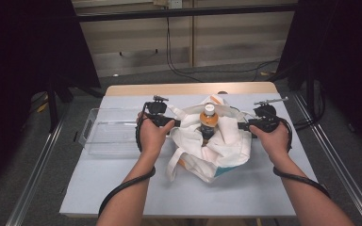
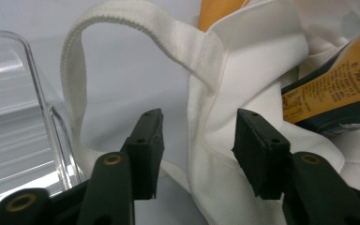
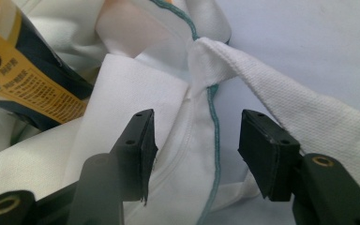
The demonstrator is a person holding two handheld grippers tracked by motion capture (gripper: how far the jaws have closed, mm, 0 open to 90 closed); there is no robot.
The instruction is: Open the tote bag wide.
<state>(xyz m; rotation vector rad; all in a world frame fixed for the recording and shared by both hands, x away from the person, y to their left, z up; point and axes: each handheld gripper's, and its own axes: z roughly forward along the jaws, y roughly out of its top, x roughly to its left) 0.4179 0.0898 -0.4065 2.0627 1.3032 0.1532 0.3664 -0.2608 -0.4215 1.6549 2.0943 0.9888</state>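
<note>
Bag (image 1: 217, 146), white cloth, lay crumpled at table (image 1: 122, 188) centre, bottle (image 1: 208, 120) with white cap standing inside. Left gripper (image 1: 172, 123) at bag's left edge, fingers (image 2: 145, 150) parted, cloth hem between them, not pinched. Right gripper (image 1: 241, 126) at bag's right edge, fingers (image 3: 138, 150) parted likewise over teal-stitched seam. Clear tray (image 1: 106, 132) just left of bag.

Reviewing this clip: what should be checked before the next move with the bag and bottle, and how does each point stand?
1. Left gripper off the bag: ok, jaws apart, cloth edge loose between them.
2. Right gripper off the bag: ok, jaws apart.
3. Bottle inside the bag: ok, cap end sticks out.
4. Bottle cap on: ok.
5. Bottle standing steady: cannot tell.
6. Clear tray apart from the bag: ok.
</note>
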